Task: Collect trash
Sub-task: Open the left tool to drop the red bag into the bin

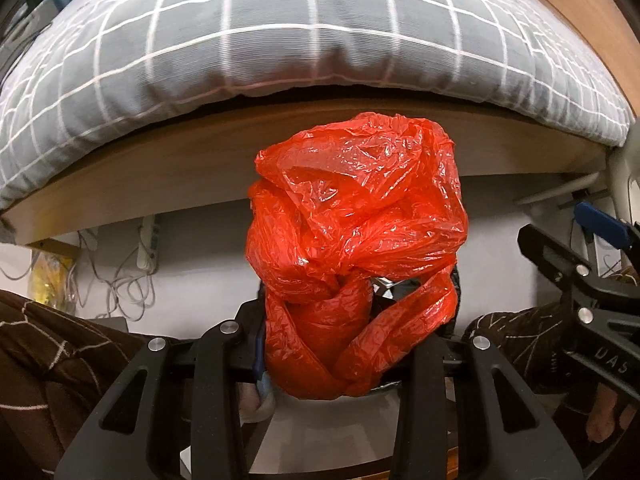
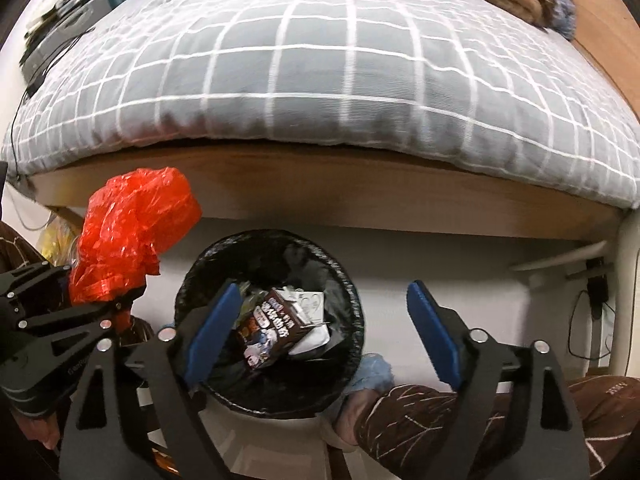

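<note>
- The red plastic bag is thin, glossy and heavily crinkled, bunched into a puffed ball with its lower part twisted into thick knotted loops.
- The left tongs are drawn narrow and clamp the bag by those twisted loops; the ball of the bag stands out beyond the fingertips, in front of the wooden bed frame.
- From the right wrist view the same bag shows at the left, held off the floor, beside the trash bin and not over its mouth.
- The right tongs stand wide apart, blue pads on either side, with nothing gripped between them.
- They hang above the bin, which is round and lined with a black bag.
- Inside the bin lies a dark brown drink carton with printed white and blue lettering, tilted among white paper scraps.
- A grey bedcover with a white grid overhangs the bed frame behind the bin.
- Brown patterned trouser legs of the person flank the bin, and a light blue slipper touches the bin's near edge.
</note>
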Demonstrator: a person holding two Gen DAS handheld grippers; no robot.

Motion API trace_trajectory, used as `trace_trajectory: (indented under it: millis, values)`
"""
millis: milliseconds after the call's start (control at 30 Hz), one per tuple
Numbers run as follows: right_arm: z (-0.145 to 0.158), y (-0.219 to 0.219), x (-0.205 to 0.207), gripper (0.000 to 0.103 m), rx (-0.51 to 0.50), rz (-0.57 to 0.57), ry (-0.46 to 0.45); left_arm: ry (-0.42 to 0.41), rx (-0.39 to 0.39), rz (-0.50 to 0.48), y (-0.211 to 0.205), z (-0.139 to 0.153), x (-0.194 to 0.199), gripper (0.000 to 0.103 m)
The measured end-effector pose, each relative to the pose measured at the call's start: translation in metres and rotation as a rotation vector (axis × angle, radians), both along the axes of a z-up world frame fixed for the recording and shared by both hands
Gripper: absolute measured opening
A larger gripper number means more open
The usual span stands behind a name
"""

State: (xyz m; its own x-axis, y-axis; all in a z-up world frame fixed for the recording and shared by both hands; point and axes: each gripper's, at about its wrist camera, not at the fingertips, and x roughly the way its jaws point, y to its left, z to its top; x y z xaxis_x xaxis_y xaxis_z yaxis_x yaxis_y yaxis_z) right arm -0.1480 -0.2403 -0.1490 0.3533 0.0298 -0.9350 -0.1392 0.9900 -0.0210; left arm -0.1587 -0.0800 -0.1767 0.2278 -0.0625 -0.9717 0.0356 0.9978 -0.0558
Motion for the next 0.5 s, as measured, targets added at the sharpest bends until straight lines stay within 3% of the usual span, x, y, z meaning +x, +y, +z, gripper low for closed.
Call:
trace_trajectory:
  millis: [167, 500]
  values:
    - [0.007, -0.017, -0.002, 0.093, 0.000, -0.050, -0.038, 0.005, -0.014, -0.021, -0.004, -0.005, 0.001, 0.037]
    - [0.026, -0.034, 0.001, 0.093, 0.000, -0.098, -0.107, 0.018, -0.019, -0.026, -0.015, -0.016, 0.002, 0.039]
